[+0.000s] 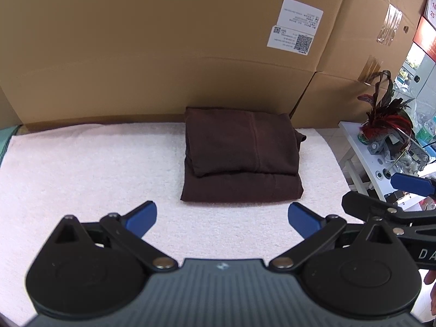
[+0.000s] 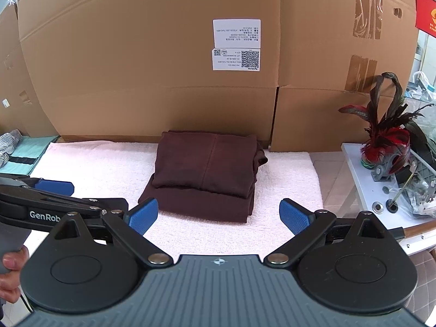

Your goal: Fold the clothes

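A dark brown garment [image 1: 241, 154] [image 2: 208, 173] lies folded into a compact stack on the pale pink towel [image 1: 90, 169] [image 2: 103, 163], close to the cardboard boxes at the back. My left gripper [image 1: 222, 216] hovers open just in front of the stack's near edge, nothing between its blue pads. My right gripper [image 2: 218, 215] is open too, level with the stack's near edge and holding nothing. In the left wrist view the right gripper shows at the right edge, and the left gripper shows at the left edge of the right wrist view.
Large cardboard boxes [image 1: 163, 49] [image 2: 152, 62] wall off the back of the table. A white side table [image 2: 381, 190] on the right carries a red and dark feather ornament [image 2: 387, 136] and hardware. A teal cloth and striped fabric [image 2: 16, 147] lie at far left.
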### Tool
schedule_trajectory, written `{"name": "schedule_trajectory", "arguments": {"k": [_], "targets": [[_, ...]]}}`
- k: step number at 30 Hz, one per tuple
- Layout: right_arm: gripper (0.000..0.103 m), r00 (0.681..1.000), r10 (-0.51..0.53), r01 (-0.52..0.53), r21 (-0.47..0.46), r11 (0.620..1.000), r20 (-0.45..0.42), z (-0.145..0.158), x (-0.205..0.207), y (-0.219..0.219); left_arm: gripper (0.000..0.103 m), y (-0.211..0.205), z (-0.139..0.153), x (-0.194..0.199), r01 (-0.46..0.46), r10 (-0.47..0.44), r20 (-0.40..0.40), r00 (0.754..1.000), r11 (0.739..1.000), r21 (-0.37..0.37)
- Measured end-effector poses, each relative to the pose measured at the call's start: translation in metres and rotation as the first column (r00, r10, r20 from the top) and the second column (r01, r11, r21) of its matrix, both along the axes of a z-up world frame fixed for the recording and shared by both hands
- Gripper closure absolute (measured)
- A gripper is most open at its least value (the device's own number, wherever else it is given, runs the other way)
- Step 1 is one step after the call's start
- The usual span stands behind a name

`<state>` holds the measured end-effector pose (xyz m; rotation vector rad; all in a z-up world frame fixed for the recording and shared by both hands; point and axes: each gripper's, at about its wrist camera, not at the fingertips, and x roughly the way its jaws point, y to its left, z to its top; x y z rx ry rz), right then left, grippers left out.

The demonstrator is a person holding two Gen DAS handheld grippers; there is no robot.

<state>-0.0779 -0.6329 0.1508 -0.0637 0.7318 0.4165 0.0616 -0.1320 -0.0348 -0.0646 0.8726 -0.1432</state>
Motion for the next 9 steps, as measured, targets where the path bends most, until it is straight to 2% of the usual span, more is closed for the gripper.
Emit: {"name": "schedule_trajectory", "arguments": {"k": [9], "targets": [[0.005, 1.000, 0.000, 0.000, -0.006, 1.000, 0.000, -0.0003, 0.0024, 0.0033, 0.001, 0.0024, -0.0015, 0.0054, 0.003, -0.003, 0.001, 1.000, 1.000, 0.017]]}}
